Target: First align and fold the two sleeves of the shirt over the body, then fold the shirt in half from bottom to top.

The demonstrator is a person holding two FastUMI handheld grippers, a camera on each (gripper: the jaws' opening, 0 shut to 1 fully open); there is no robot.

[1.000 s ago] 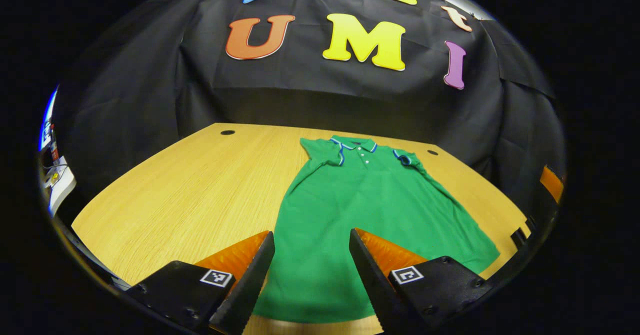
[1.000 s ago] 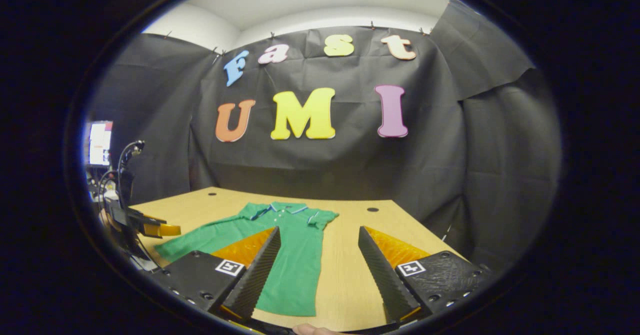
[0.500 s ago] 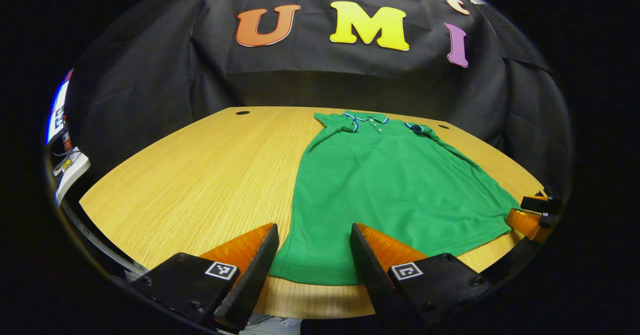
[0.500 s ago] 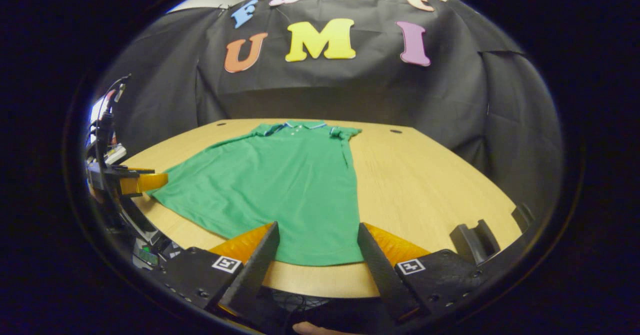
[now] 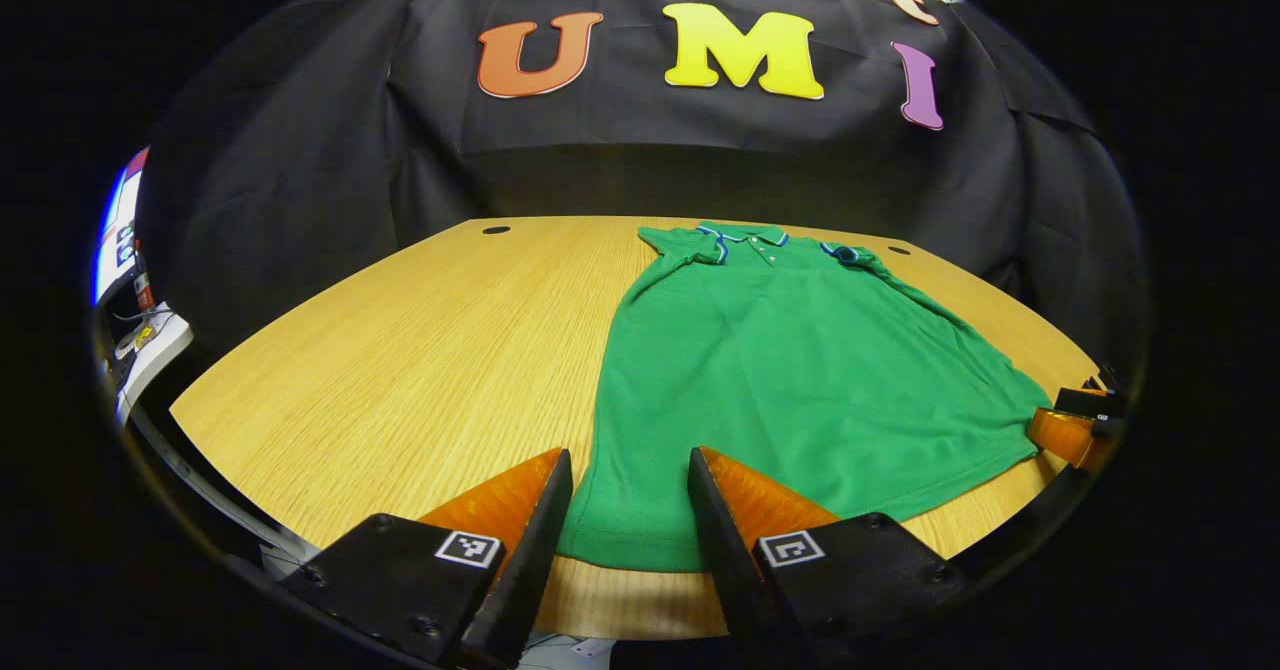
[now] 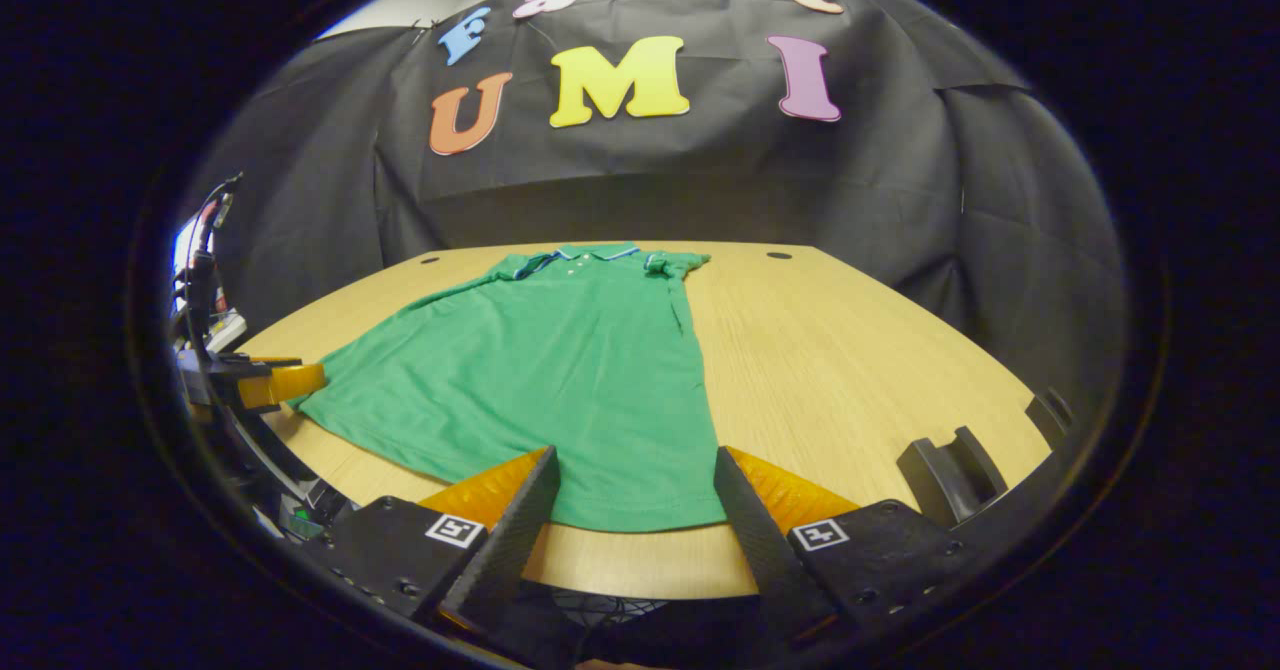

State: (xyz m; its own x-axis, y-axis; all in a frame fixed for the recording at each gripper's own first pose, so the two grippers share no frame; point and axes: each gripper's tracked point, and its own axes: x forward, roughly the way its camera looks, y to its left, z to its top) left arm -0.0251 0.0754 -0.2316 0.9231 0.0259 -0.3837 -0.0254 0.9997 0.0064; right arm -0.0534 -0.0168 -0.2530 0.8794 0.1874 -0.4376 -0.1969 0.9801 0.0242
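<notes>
A green polo shirt (image 5: 800, 370) lies flat on the wooden table (image 5: 420, 350), collar at the far end and hem toward me. Its short sleeves (image 5: 668, 243) sit tucked in beside the collar. In the left gripper view, my left gripper (image 5: 628, 453) is open at the near table edge, with the hem's left corner between its fingers. In the right gripper view, the shirt (image 6: 560, 360) runs away from my right gripper (image 6: 636, 450), which is open over the hem's right corner. Each gripper also appears in the other's view, the right gripper (image 5: 1075, 430) and the left gripper (image 6: 265, 382).
A black slotted holder (image 6: 945, 460) stands at the table's near right corner. Small round holes (image 5: 496, 230) mark the table's far corners. Cables and equipment (image 6: 205, 280) stand off the table's left side. Bare wood lies on both sides of the shirt.
Both grippers dropped and drew back to the near table edge, so the hem now lies between their fingers. The left gripper's fingers have come slightly closer together.
</notes>
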